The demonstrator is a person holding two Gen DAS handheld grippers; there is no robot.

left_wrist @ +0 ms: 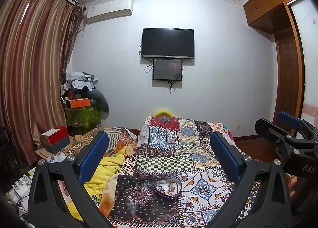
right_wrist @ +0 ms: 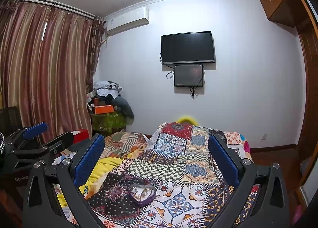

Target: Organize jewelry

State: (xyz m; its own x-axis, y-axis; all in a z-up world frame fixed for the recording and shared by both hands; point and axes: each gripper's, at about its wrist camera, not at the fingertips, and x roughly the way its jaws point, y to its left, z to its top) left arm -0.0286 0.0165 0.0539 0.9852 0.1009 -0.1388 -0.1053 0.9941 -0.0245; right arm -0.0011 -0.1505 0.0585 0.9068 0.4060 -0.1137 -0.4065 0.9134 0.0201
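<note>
A purple heart-shaped tin (left_wrist: 168, 187) lies open on the patchwork quilt (left_wrist: 171, 148), with several small pieces of jewelry inside. My left gripper (left_wrist: 159, 148) hovers above and behind it, open, its blue pads (left_wrist: 93, 154) wide apart and holding nothing. In the right wrist view the same tin (right_wrist: 142, 193) sits low between the fingers of my right gripper (right_wrist: 156, 148), which is open and holds nothing. Each gripper shows at the edge of the other's view: the right gripper (left_wrist: 286, 128) at the far right, the left gripper (right_wrist: 39, 134) at the far left.
A yellow blanket (left_wrist: 107, 170) and striped bedding lie left of the quilt. A red and grey box (left_wrist: 56, 138) sits at the left near the striped curtain (left_wrist: 29, 69). A cluttered pile (left_wrist: 83, 96) fills the corner. Two dark screens (left_wrist: 168, 43) hang on the far wall.
</note>
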